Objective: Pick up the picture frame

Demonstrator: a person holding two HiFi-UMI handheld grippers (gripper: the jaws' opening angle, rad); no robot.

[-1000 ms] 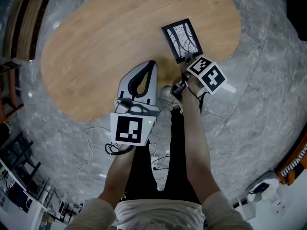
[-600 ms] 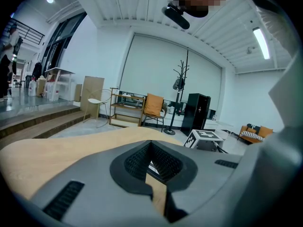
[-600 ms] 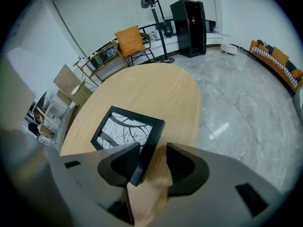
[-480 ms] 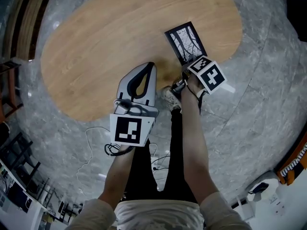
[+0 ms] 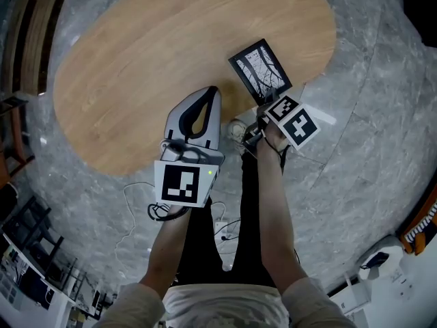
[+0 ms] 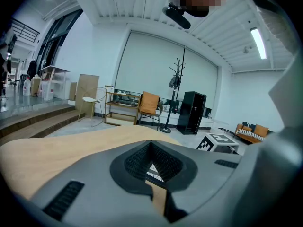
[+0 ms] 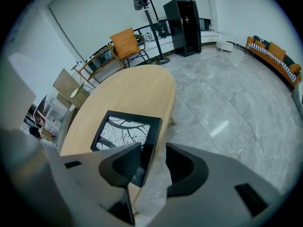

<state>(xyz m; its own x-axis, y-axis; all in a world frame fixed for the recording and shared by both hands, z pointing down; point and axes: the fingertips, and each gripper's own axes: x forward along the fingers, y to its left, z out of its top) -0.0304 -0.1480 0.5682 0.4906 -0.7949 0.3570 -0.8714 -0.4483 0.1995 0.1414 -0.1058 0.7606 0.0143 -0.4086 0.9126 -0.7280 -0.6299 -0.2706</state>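
Left tongs [image 5: 214, 91], clenched and empty over the near tabletop [image 5: 130, 60], can idle. The picture frame [image 5: 260, 70] lies flat at the tabletop's right edge; the right tongs [image 7: 154, 162], closing astride its near rim, should seat squarely before lifting.

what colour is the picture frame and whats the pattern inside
The picture frame has a black border around black-and-white branching lines; clearest in the right gripper view.

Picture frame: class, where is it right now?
In the head view the picture frame lies at the wooden table's right edge, right of centre. It is just beyond the right gripper, whose closing jaws straddle its near edge.
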